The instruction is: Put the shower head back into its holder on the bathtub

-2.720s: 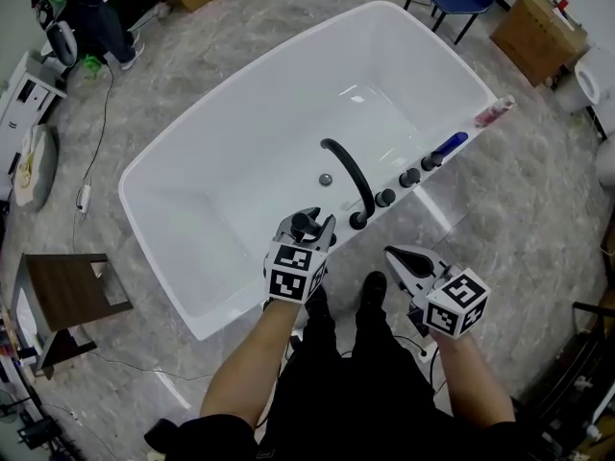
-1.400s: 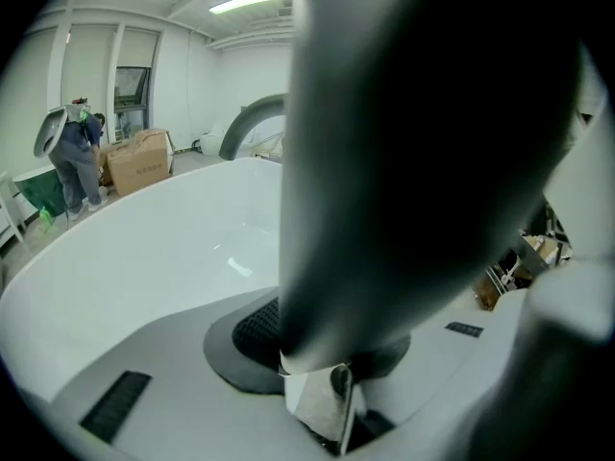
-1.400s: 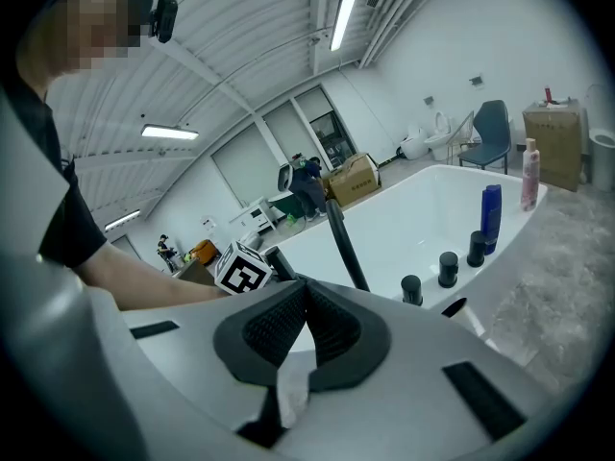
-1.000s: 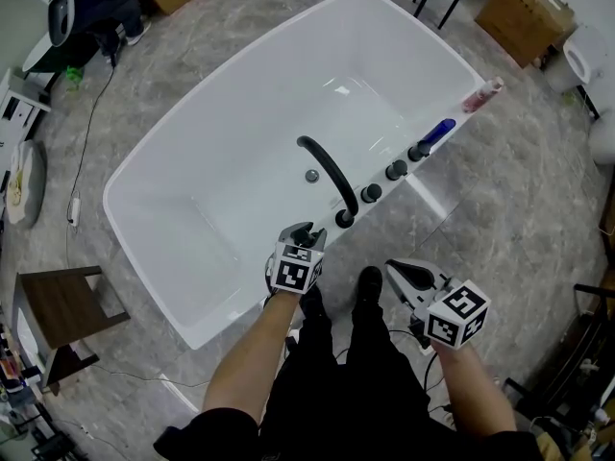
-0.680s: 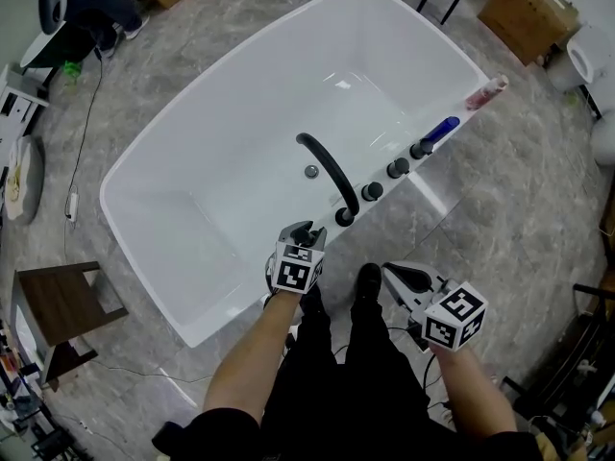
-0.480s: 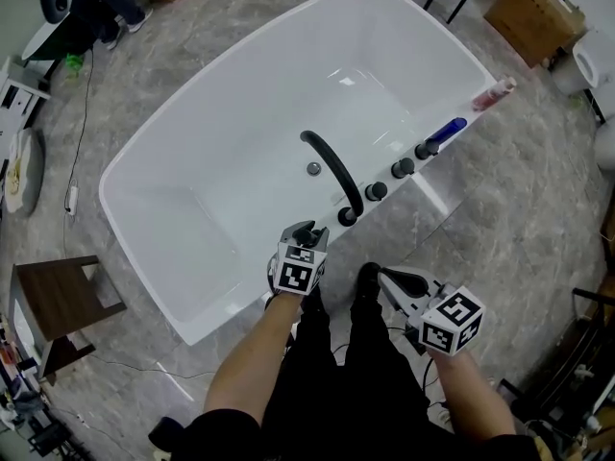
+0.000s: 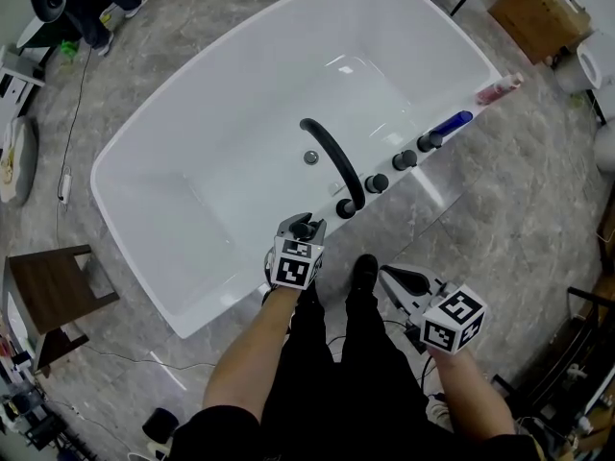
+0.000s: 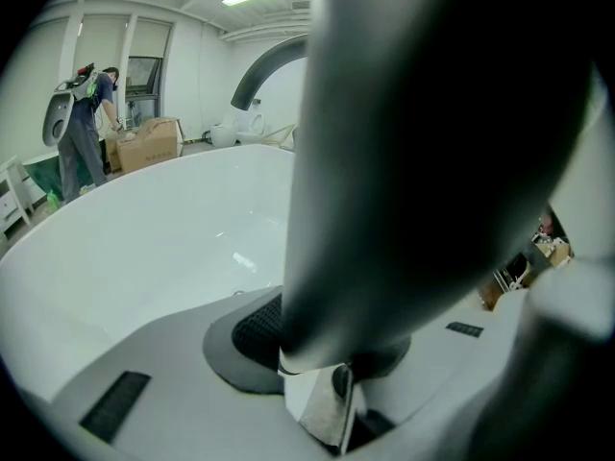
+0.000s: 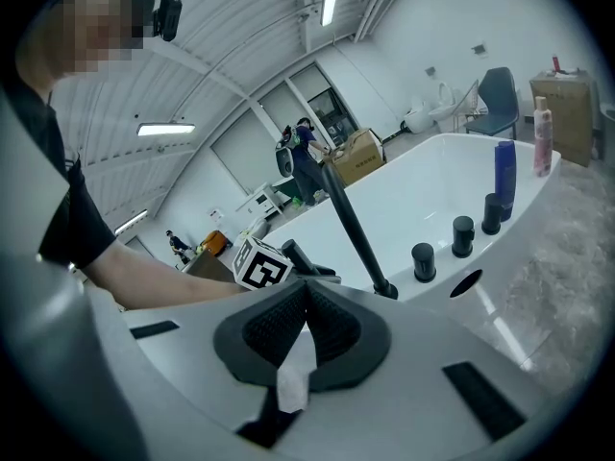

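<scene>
Jaws of left gripper point(image 7: 299, 231) clamp shower head point(image 8: 432, 142). Likely holder, a dark opening point(image 9: 466, 283) in tub rim point(image 9: 437, 279), lies beyond spout base point(image 9: 384, 289). Right gripper point(image 9: 306, 320) jaws closed, empty.

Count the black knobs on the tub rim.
3 black knobs in a row on the bathtub near rim: one beside the spout base, one in the middle, one next to the blue bottle. None appear hidden.

This is a workshop-type hall, not a home bathroom: the freestanding bathtub point(image 7: 240, 104) stands on open grey stone-pattern floor point(image 7: 500, 171) among cardboard boxes point(image 7: 530, 8), under a corrugated ceiling point(image 9: 240, 27) with strip lights point(image 9: 165, 129).
</scene>
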